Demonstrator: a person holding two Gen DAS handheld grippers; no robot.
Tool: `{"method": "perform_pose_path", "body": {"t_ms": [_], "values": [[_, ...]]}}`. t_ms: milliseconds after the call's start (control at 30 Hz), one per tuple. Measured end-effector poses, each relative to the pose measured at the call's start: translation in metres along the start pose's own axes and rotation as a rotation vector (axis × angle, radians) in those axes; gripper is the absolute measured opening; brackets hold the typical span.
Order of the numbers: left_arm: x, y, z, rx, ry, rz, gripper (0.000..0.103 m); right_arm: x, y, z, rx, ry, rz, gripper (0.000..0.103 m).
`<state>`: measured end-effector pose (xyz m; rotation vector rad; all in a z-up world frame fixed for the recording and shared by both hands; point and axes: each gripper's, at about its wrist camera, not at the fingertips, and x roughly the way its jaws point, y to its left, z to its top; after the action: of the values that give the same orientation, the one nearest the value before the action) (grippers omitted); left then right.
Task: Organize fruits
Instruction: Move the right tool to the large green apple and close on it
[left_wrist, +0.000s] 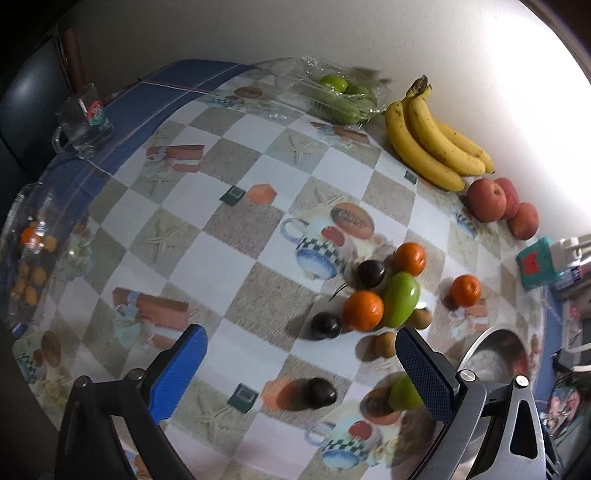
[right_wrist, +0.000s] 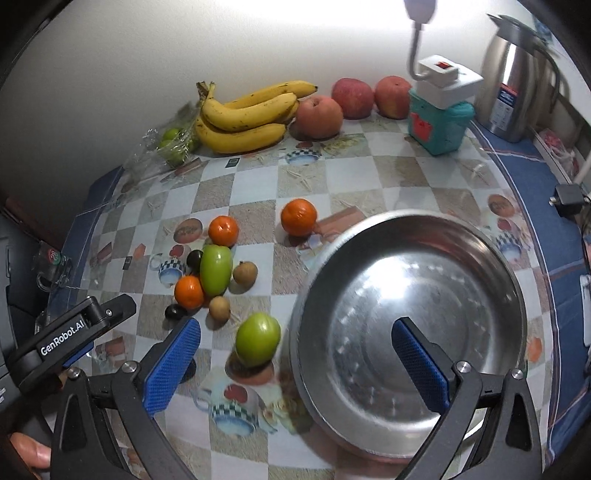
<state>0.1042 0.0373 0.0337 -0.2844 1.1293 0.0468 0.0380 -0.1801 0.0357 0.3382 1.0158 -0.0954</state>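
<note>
Both grippers hang spread and empty over the table (right_wrist: 369, 170): the right gripper (right_wrist: 295, 365) above a steel bowl (right_wrist: 413, 295) and a green fruit (right_wrist: 258, 339), the left gripper (left_wrist: 301, 369) near clustered oranges (left_wrist: 363, 309), with bananas (left_wrist: 428, 140) by the wall

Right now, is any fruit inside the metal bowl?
No, the bowl shows only bare steel inside; the nearest green fruit sits outside its rim.
</note>
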Motion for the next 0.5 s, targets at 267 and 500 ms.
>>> {"method": "perform_pose_path", "body": {"t_ms": [267,500], "values": [[-0.013,0.007,0.006,-0.010,-0.045,-0.041,0.103,0.009,0.014,0.016,-0.032,-0.037,0.054,0.103],[0.003,0.013,0.007,-0.019,0.026,-0.033,0.103,0.028,0.031,0.002,-0.103,0.030,0.082,0.102]]}}
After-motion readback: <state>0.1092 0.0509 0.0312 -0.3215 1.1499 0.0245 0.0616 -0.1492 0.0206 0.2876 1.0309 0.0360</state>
